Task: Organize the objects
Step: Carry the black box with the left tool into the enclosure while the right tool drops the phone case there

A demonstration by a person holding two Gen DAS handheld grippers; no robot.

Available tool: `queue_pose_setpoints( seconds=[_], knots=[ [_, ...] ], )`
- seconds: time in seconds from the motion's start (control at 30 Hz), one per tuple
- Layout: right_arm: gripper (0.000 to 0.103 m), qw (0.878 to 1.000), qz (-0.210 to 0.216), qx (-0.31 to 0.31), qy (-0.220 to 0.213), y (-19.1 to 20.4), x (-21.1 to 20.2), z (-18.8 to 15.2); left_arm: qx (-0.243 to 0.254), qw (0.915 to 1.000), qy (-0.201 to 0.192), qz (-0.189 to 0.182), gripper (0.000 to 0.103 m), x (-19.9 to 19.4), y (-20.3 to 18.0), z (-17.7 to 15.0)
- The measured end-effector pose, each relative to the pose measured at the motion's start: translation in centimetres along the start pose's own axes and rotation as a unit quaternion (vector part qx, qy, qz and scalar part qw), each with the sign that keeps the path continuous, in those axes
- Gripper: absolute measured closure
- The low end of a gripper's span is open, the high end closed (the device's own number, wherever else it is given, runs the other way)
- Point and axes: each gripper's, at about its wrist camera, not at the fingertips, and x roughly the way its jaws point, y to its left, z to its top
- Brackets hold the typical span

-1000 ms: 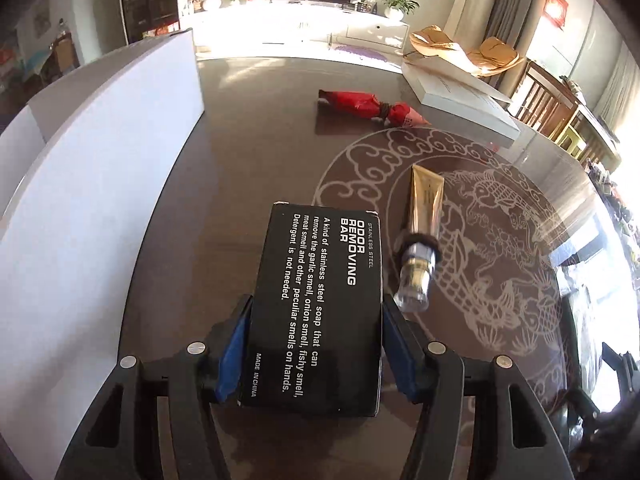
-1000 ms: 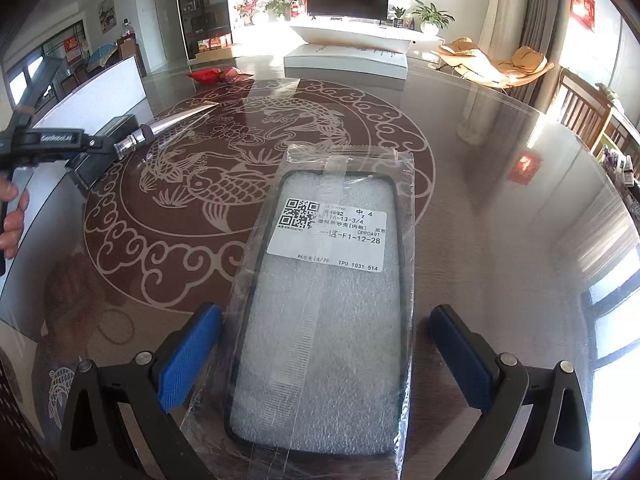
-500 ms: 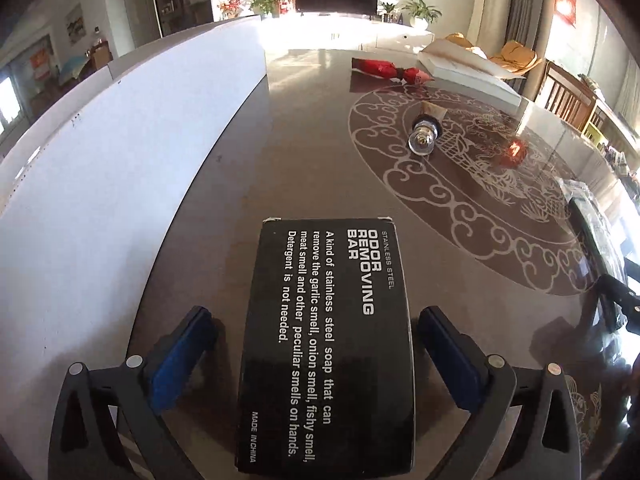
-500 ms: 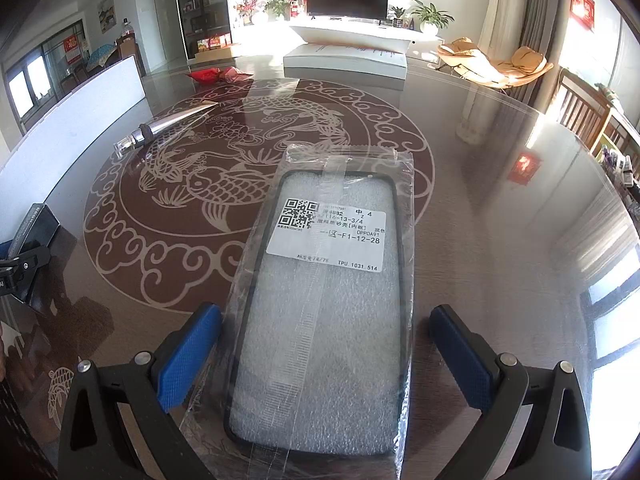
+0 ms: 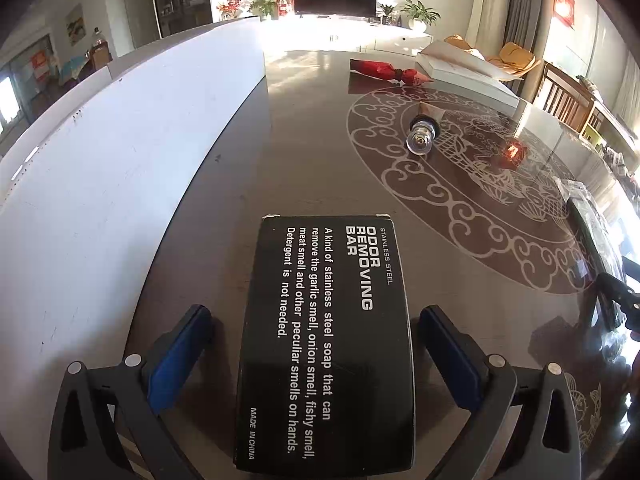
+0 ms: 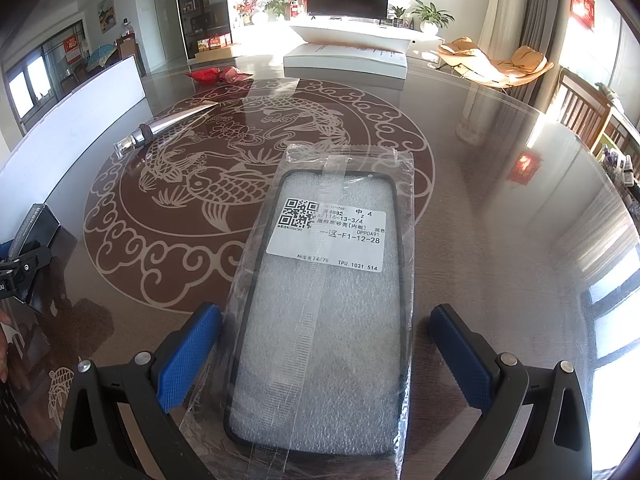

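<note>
A black box printed "ODOR REMOVING BAR" [image 5: 326,340] lies flat on the dark table between the open fingers of my left gripper [image 5: 316,344]; neither pad touches it. The box's end also shows in the right wrist view [image 6: 36,222] at the far left. A phone case in a clear bag [image 6: 324,308] lies between the open fingers of my right gripper [image 6: 324,356], untouched. A gold tube with a silver cap [image 5: 424,136] lies on the table's round koi pattern; it also shows in the right wrist view [image 6: 160,130].
A long white panel [image 5: 120,184] stands along the table's left side. A folded red umbrella [image 5: 386,72] and a flat white box [image 5: 468,76] lie at the far end. Chairs [image 6: 584,108] stand at the right.
My left gripper opened and let go of the black box, then drew back toward the table's near edge. The box now lies farther from the gold tube. My right gripper has not moved.
</note>
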Motion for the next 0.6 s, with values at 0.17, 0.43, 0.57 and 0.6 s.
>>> queue_pose_setpoints(
  seconds=[0.17, 0.43, 0.57, 0.6],
  knots=[
    [0.000, 0.995, 0.021, -0.033, 0.096, 0.0, 1.5, 2.7, 0.001, 1.0000, 0.002, -0.002, 0.000, -0.2, 0.1, -0.4],
    [0.026, 0.992, 0.028, -0.030, 0.118, 0.6, 1.6, 4.2, -0.010, 0.9991, -0.026, -0.033, 0.046, -1.0, 0.2, -1.5],
    [0.026, 0.992, 0.094, 0.000, 0.081, 2.5, -1.4, 4.8, -0.036, 0.9961, -0.054, -0.059, 0.046, -3.1, 0.9, -1.1],
    [0.026, 0.992, 0.107, -0.001, 0.069, 3.5, -2.3, 5.4, -0.053, 0.9941, -0.061, -0.072, 0.046, -4.2, 1.5, -0.7]
  ],
)
